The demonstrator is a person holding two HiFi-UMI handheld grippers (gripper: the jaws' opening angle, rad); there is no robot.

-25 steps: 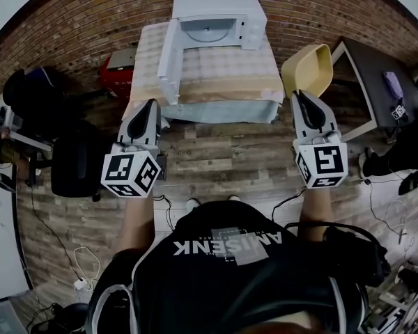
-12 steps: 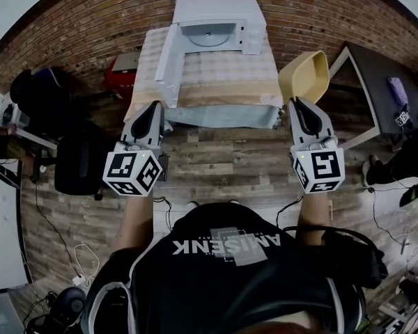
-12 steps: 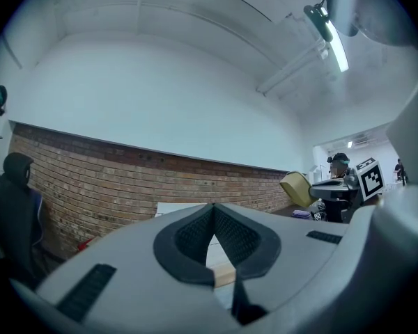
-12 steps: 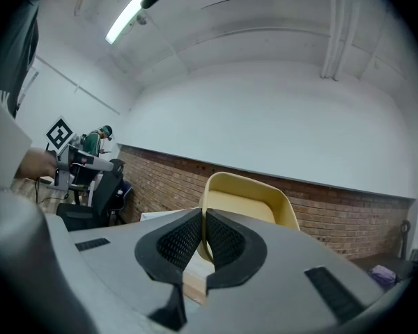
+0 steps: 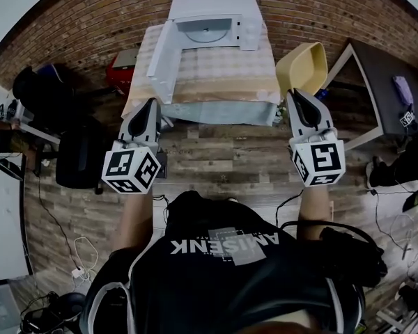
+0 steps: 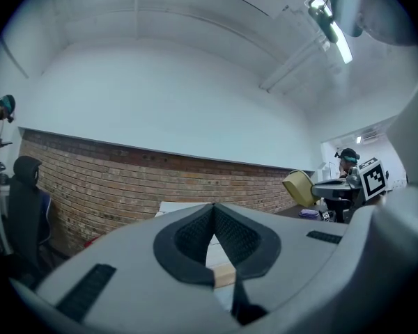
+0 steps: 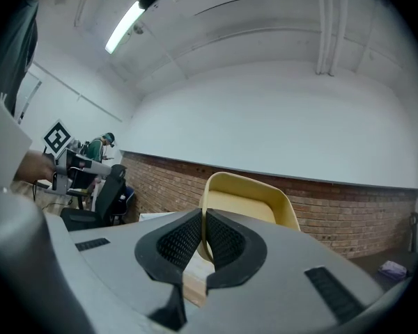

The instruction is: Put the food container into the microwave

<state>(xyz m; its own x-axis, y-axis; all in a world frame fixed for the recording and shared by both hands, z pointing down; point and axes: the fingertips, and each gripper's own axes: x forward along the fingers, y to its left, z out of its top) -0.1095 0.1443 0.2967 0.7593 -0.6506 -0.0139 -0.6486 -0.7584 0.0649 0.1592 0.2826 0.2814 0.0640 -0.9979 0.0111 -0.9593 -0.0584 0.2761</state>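
**Brick-walled room: container in hand, microwave open**

Brick wall and plank floor surround a cloth-covered table [image 5: 223, 75]. On it sits the microwave [image 5: 212, 21], far ahead of both sets of fingertips and roughly between them. Its door [image 5: 161, 58] hangs open on the left.

The right gripper [image 5: 293, 93] has its fingers [image 7: 177, 239] pinched on the rim of the yellow container [image 5: 303, 68], which rises just beyond the tips, tilted on edge, in the air off the table's right corner. The left gripper [image 5: 151, 103] has its fingers [image 6: 191, 232] pressed together with nothing between them.

By my reading the pickup and the door are done. What is left is the carry forward and leftward from the right fingertips, then setting the container inside — it is not yet in.

Count: one container, one microwave, two grippers.
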